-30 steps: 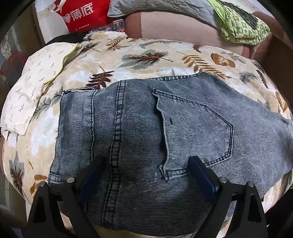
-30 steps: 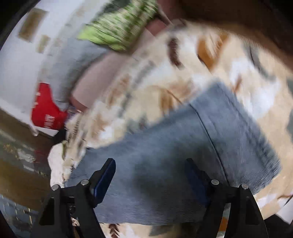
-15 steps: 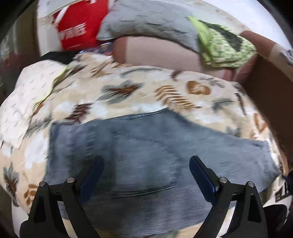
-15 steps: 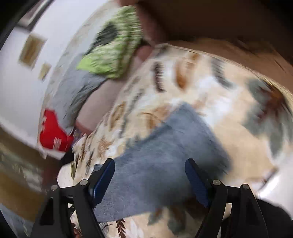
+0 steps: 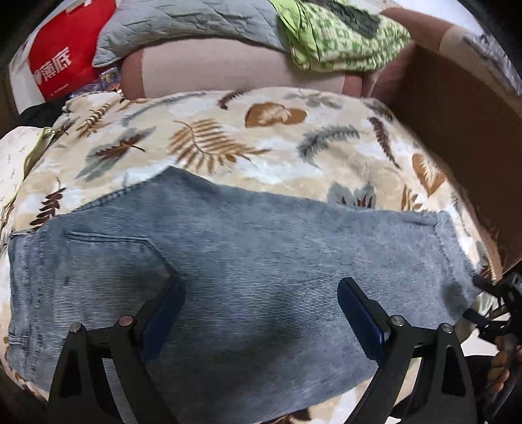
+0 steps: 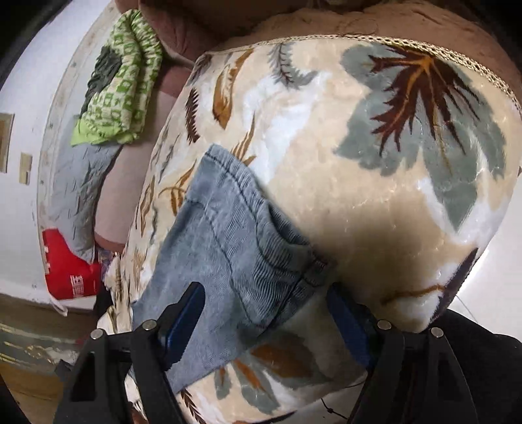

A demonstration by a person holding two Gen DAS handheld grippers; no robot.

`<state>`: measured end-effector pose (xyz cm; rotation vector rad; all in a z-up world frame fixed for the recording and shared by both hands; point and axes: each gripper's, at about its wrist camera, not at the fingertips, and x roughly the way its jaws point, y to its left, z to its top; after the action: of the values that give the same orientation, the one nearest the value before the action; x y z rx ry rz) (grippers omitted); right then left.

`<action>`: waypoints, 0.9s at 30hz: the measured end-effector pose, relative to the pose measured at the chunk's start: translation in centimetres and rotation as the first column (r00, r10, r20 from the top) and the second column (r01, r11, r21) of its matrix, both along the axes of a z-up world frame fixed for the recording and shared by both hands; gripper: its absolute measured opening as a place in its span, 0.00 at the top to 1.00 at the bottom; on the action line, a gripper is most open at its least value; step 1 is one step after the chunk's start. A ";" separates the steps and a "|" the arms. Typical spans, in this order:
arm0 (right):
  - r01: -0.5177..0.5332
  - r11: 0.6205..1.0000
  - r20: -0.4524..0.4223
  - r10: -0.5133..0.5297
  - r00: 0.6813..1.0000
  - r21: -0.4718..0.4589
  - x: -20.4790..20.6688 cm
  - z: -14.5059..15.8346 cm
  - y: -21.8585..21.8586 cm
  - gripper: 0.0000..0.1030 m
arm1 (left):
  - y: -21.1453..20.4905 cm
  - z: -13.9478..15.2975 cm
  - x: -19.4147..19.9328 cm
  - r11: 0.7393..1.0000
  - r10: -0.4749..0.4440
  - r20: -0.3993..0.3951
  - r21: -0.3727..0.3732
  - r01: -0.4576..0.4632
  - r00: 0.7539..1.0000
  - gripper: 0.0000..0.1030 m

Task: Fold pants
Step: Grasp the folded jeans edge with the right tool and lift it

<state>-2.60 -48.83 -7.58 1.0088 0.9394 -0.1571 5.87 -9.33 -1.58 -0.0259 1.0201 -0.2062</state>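
The grey-blue denim pants (image 5: 254,261) lie flat on a leaf-print blanket (image 5: 228,143), folded lengthwise, back pocket at the left and leg hem at the right. My left gripper (image 5: 261,303) is open and empty, hovering over the middle of the pants. My right gripper (image 6: 264,310) is open and empty, its fingers either side of the hem end of the pants (image 6: 235,248). It also shows at the right edge of the left wrist view (image 5: 496,306), beside the hem.
A brown sofa back (image 5: 222,71) runs behind the blanket, with a grey quilt (image 5: 182,22) and a green patterned cloth (image 5: 342,36) on it. A red bag (image 5: 62,62) stands at the far left. A brown cardboard box (image 5: 456,130) stands at the right.
My left gripper moved right along the pants, from the waist and pocket toward the leg. My right gripper swung down to the hem end. Both stayed open.
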 end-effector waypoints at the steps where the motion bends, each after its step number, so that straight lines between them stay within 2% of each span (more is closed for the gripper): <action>1: 0.005 1.000 -0.001 -0.005 1.000 -0.016 0.3 0.1 -0.1 0.26 | -0.3 -0.3 0.1 1.000 -0.001 -0.006 0.001 0.001 1.000 0.09; 4: 0.018 0.999 -0.028 -0.019 0.999 -0.043 0.8 0.0 -0.4 0.46 | -2.0 -1.4 0.4 1.000 -0.011 -0.019 0.019 0.011 1.000 0.09; 5: 0.018 0.998 -0.033 -0.019 0.999 -0.054 0.8 0.1 -0.5 0.56 | -2.5 -1.7 0.4 0.999 -0.015 -0.016 0.033 0.015 1.000 0.09; 6: 0.015 0.997 -0.040 -0.017 0.999 -0.071 0.8 0.1 -0.5 0.62 | -3.0 -2.2 0.5 0.998 -0.020 -0.021 0.057 0.021 1.000 0.09; 9: -0.002 0.995 -0.040 -0.002 0.999 -0.097 0.7 0.2 -0.4 0.66 | -4.3 -4.5 0.9 0.988 -0.036 -0.081 0.150 0.048 0.996 0.09; 11: -0.016 0.992 -0.044 0.011 0.999 -0.128 0.8 0.3 -0.1 0.67 | -4.6 -4.7 0.5 0.984 -0.045 -0.054 0.172 0.054 0.998 0.08; 16: -0.053 0.982 -0.058 0.043 0.997 -0.180 1.2 0.6 0.4 0.68 | -4.4 -3.5 0.4 0.990 -0.040 -0.054 0.133 0.047 0.998 0.09; 18: -0.048 0.985 -0.052 0.040 0.998 -0.166 1.2 0.5 0.1 0.67 | -4.6 -3.1 0.3 0.991 -0.046 -0.043 0.120 0.051 0.998 0.09; 20: -0.027 0.991 -0.043 0.021 0.999 -0.130 1.0 0.1 -0.2 0.65 | -5.1 -3.4 0.3 0.990 -0.058 -0.057 0.124 0.064 0.997 0.09; 23: -0.027 0.992 -0.035 0.023 0.999 -0.125 1.0 0.1 -0.1 0.61 | -5.8 -5.0 0.4 0.984 -0.071 -0.090 0.154 0.084 0.993 0.08; 24: -0.027 0.992 -0.036 0.023 0.999 -0.124 1.1 0.1 -0.1 0.61 | -5.8 -5.0 0.2 0.985 -0.071 -0.064 0.154 0.081 0.995 0.07; 27: -0.045 0.990 -0.039 0.040 0.998 -0.131 1.3 0.1 -0.2 0.62 | -5.8 -5.0 0.1 0.985 -0.069 -0.064 0.153 0.078 0.996 0.07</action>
<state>-1.31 -49.01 -7.44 0.8655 0.9703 -0.1999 5.96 -15.17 -6.58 0.1479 1.0943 -0.1934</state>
